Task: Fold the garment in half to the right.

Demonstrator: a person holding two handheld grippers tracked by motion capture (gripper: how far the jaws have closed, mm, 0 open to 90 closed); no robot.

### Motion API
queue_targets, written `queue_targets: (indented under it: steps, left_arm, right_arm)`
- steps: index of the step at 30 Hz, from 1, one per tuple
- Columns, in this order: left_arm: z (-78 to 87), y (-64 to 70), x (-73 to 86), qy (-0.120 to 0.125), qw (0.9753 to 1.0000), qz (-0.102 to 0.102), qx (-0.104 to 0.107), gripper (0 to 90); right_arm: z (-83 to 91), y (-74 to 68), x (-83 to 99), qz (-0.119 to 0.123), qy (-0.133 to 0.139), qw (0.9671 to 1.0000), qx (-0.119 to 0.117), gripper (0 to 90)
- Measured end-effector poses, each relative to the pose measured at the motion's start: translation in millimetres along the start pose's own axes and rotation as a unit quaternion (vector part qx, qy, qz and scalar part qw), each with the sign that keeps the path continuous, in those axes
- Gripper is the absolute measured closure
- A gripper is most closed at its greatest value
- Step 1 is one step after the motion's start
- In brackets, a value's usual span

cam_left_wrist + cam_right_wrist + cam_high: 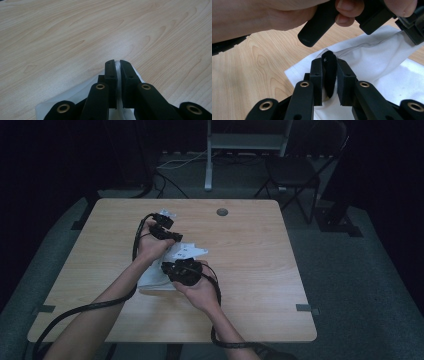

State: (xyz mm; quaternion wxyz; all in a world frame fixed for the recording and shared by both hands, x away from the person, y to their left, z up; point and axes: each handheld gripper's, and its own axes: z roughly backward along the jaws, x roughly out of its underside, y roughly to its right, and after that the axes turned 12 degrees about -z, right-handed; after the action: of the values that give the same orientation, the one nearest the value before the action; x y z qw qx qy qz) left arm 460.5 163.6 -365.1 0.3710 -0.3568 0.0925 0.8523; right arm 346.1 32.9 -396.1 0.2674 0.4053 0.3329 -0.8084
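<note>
At the table (250,235), the right gripper (329,65) nearest the near edge has its jaws clamped on a black strip (330,75) at a white cloth (372,62). Just beyond, the left gripper (116,65) pinches a fold of the same cloth, which lies left of the table's middle.

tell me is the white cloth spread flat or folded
Folded, partly: the white cloth lies in layers on the table, both grippers pinching its edges.
</note>
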Motion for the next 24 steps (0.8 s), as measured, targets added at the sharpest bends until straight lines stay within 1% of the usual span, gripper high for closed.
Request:
queue_targets:
  steps: [6, 10, 24]
  left_arm:
    - [-1.9, 0.8, 0.3, 0.0, 1.0, 0.0, 0.001, 85.0]
    - [-3.9, 1.6, 0.8, -0.002, 1.0, 0.002, 0.002, 84.9]
    - [-9.8, 4.2, 1.7, -0.005, 1.0, 0.002, 0.005, 84.7]
  right_arm:
    - [0.8, 1.9, 1.2, 0.0, -0.003, 1.0, 0.002, 77.5]
    - [1.5, 2.7, 1.6, -0.006, -0.003, 1.0, 0.002, 77.2]
    - [2.9, 6.2, 4.8, -0.008, -0.009, 0.9999, 0.006, 76.9]
